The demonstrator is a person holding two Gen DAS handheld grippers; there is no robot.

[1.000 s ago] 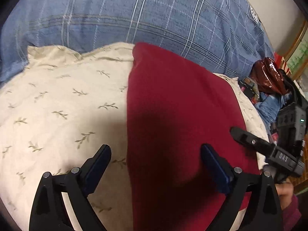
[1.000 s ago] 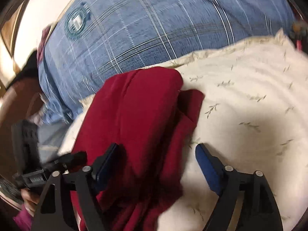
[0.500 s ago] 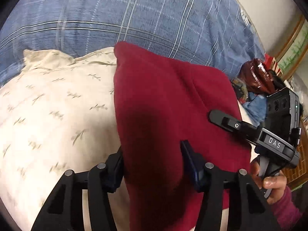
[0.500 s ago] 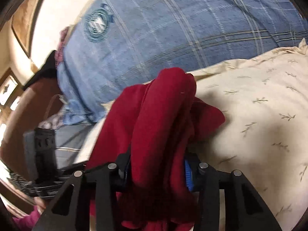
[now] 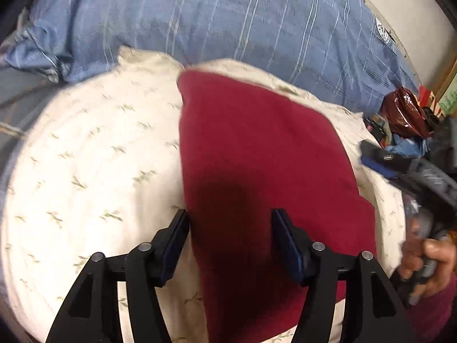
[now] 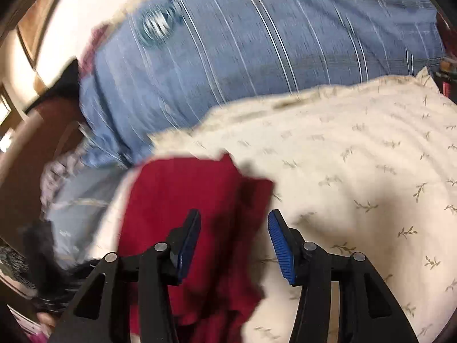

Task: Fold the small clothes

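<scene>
Two grippers are hovering over a dark red garment (image 5: 257, 171) that is lying on a cream pillow (image 5: 94, 171) printed with small leaf sprigs. From the left wrist view, the left gripper (image 5: 230, 240) is straddling the near left edge of the garment; its jaws are opening, the cloth is sitting between the blue pads, and the pads are not pressing on it. From the right wrist view, the right gripper (image 6: 234, 243) is doing the same over the bunched, rumpled end of the red cloth (image 6: 200, 200), jaws opening, cloth below and between them but released. Behind the cream pillow (image 6: 357, 171) a large blue plaid pillow (image 5: 228, 20) is leaning, filling the far side of both views. To the right in the left wrist view, a hand (image 5: 428, 260) in a maroon sleeve is gripping the other tool's handle, and beyond it a cluttered heap with a shiny red bag (image 5: 405, 114) is crowding the pillow's edge. Both views are blurred by motion.
</scene>
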